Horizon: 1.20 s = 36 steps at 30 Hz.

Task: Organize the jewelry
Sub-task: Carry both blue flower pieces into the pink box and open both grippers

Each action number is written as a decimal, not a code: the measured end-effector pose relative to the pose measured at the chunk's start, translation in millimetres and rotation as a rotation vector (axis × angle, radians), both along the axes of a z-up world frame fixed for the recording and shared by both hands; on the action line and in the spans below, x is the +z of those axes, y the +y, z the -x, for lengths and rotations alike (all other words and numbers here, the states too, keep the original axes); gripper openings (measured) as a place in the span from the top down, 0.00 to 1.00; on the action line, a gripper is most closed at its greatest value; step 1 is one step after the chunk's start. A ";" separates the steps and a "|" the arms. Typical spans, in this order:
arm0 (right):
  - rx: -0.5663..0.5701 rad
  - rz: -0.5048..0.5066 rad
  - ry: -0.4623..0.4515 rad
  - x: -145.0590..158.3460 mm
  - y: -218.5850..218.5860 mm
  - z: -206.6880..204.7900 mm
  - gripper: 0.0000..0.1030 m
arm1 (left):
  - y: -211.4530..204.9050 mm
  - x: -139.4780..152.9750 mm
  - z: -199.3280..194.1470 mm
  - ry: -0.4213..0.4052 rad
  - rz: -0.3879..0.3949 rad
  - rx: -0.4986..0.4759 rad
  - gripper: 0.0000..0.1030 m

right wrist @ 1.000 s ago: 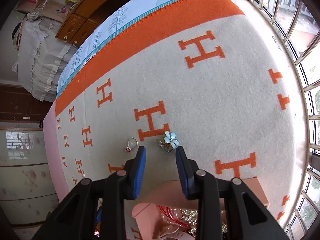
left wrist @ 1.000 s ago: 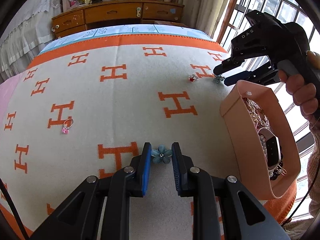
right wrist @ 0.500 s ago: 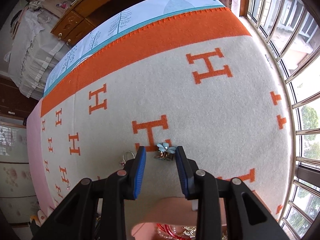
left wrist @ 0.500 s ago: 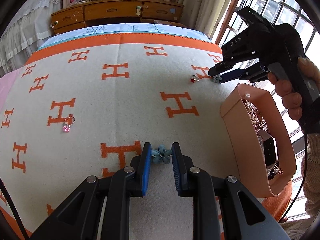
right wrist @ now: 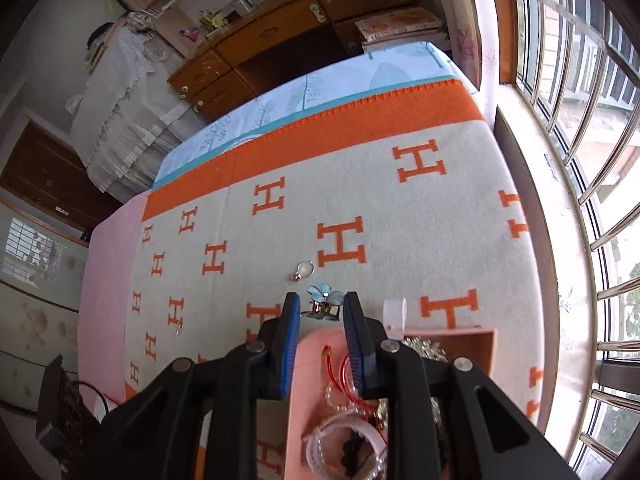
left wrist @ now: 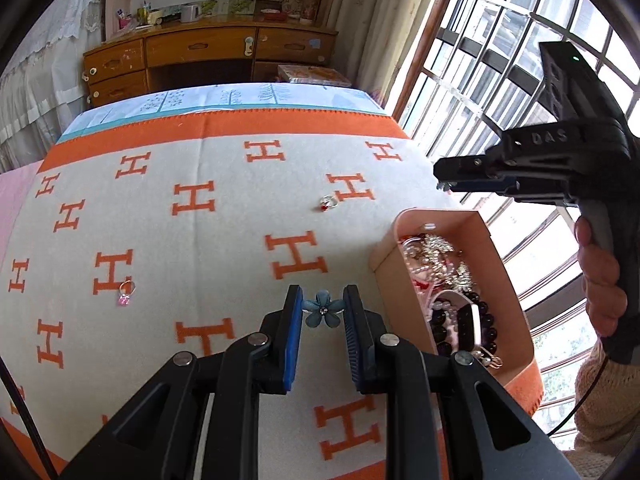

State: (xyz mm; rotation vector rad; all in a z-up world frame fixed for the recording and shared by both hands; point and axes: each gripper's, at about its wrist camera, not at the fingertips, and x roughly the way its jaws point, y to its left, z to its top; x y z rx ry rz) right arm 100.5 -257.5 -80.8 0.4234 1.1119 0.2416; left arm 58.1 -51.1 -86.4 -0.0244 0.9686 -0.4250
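Observation:
My left gripper (left wrist: 322,312) is shut on a blue flower clip (left wrist: 323,313) and holds it above the blanket, left of the pink jewelry box (left wrist: 516,304). My right gripper (right wrist: 321,309) is shut on a second blue flower clip (right wrist: 323,300) and holds it up over the far rim of the same box (right wrist: 316,340). It also shows in the left wrist view (left wrist: 444,186), raised above the box. A ring with a red stone (left wrist: 327,202) and a ring with a pink stone (left wrist: 125,293) lie on the blanket.
The box holds several bracelets, beads and chains (left wrist: 452,280). The orange-and-cream blanket (left wrist: 224,240) covers the bed. A barred window (right wrist: 580,160) runs along the right edge. A wooden dresser (left wrist: 208,56) stands beyond the bed.
My right gripper has closed on the flower clip beside the red-stone ring and lifted it back over the box. My left gripper has risen with its flower clip, nearer the box.

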 end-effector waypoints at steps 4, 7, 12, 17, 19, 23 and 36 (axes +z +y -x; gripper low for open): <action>-0.006 0.018 -0.067 16.6 -17.6 48.6 0.78 | -28.1 17.7 4.3 -0.016 0.018 -0.060 0.82; -0.023 0.040 -0.091 16.7 -28.5 79.2 0.78 | -50.3 30.5 9.0 -0.031 0.032 -0.103 0.82; -0.017 0.055 -0.089 3.0 -39.6 114.6 0.78 | -86.5 44.1 15.4 -0.055 0.025 -0.160 0.82; 0.020 0.073 -0.086 -12.1 -35.2 128.4 0.78 | -116.3 36.3 15.8 -0.044 0.002 -0.181 0.82; 0.045 0.075 -0.077 -18.3 -29.9 130.1 0.78 | -123.9 28.2 15.3 -0.024 -0.003 -0.188 0.82; 0.077 0.092 -0.063 -27.5 -20.4 130.1 0.78 | -132.2 11.2 14.0 0.012 -0.035 -0.199 0.82; 0.067 0.097 -0.078 -31.3 -11.3 137.5 0.71 | -112.0 16.9 26.8 -0.036 -0.026 -0.154 0.23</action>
